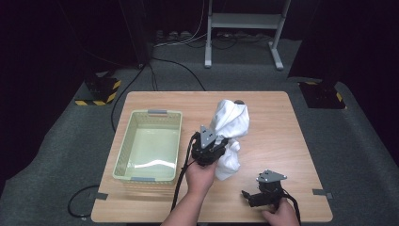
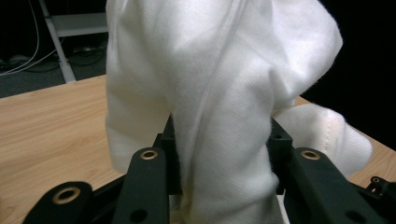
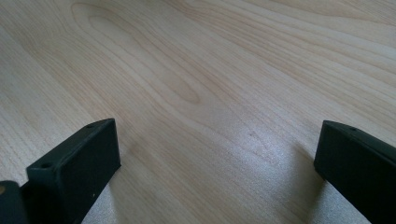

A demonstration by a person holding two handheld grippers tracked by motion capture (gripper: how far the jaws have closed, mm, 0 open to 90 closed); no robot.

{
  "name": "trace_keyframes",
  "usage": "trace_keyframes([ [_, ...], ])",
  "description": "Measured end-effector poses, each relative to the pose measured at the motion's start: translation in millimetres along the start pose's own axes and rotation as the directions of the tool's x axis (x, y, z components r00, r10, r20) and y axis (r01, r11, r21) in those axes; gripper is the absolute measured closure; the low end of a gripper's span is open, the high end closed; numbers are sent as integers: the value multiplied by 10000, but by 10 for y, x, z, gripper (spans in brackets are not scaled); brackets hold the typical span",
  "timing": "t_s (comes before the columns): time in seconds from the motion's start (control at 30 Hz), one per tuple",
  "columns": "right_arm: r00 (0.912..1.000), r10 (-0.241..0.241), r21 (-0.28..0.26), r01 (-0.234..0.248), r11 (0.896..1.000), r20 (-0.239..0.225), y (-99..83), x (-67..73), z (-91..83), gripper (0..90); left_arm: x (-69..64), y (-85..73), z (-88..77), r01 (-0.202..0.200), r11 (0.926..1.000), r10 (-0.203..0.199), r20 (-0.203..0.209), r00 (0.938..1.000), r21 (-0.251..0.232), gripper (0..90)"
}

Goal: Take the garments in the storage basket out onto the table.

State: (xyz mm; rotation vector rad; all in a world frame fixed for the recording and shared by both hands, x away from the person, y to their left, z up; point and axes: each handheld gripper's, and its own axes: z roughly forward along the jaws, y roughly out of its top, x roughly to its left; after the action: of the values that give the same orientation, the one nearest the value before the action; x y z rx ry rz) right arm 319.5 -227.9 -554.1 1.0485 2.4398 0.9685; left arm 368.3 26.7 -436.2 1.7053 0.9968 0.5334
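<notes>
The right gripper point(image 1: 249, 197) rests low near the front edge of the table point(image 1: 291, 141), close to the person. Its jaws stand wide apart with nothing between them, just bare wood under them.

A bit farther in, the left gripper point(image 1: 217, 142) is clamped tight on a white cloth point(image 1: 232, 123). In the left gripper view the cloth point(image 2: 224, 93) is bunched up between the two black jaws and stands tall above them. Part of the cloth also hangs down on the right side of the gripper, toward the table. The cloth is held up over the middle of the table, not lying flat.

To the left of the cloth sits a pale green basket point(image 1: 149, 146). It looks empty inside. The cloth and the basket are near each other but not touching.

Farther back, past the table, there is grey floor with some cables point(image 1: 179, 66) and a metal stand point(image 1: 244, 28).

I think the step now is carrying the cloth. It is picked up but not in the basket yet. The next move likely needs the left hand to go left until the cloth is over the basket, come down inside, and then let go. The hanging part could catch on the rim, so it should be lifted high enough first.
</notes>
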Motion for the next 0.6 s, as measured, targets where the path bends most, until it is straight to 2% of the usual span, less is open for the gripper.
trace_keyframes([
  [0.37, 10000, 1, -10, -1, 10000, -2, 0, 0, 1, 0, 25, -119, 133, 385, 9990, -391, 275, 9989, 212, 628],
  [0.6, 10000, -4, -13, 4, 10000, -1, 0, 0, 1, 0, 86, -234, 240, 623, 9959, -640, 236, 9977, 662, 628],
])
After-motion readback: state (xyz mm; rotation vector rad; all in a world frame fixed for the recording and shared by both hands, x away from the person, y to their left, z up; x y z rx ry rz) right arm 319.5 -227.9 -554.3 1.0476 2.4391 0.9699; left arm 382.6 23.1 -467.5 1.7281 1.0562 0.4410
